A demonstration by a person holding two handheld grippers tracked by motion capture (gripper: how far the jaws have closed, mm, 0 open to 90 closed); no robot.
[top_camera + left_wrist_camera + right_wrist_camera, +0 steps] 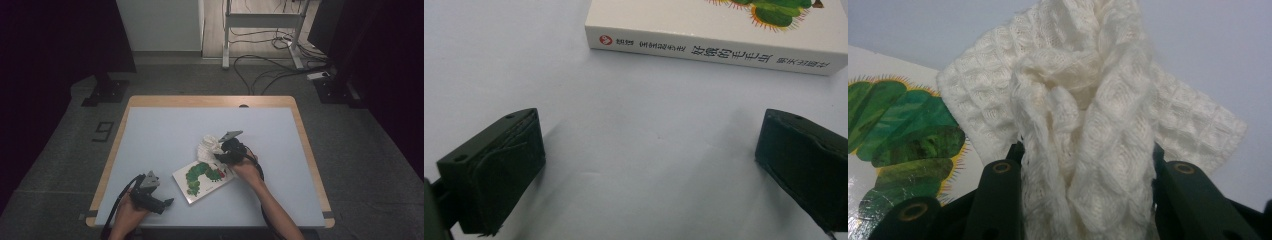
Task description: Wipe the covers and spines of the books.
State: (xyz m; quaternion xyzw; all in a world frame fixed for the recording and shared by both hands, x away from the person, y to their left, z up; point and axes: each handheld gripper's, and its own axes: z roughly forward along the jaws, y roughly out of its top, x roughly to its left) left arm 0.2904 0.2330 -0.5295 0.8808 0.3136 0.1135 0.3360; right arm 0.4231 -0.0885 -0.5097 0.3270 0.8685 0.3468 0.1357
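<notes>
A white waffle-weave cloth (1083,120) is bunched between the jaws of my right gripper (1088,175), which is shut on it. In the high view the cloth (209,144) lies at the upper right corner of a white picture book (204,178) with a green caterpillar on its cover, and my right gripper (225,150) sits over that corner. The book's cover (893,130) shows to the left of the cloth. My left gripper (167,202) rests near the table's front edge, open, with its jaws (644,165) wide apart over bare table and the book's spine (714,50) a little beyond them.
The pale table top (165,135) has a wooden rim (210,101). Beyond the table, cables (265,70) trail over the floor by a desk frame (260,20). Dark stands (105,90) sit at the far left and right.
</notes>
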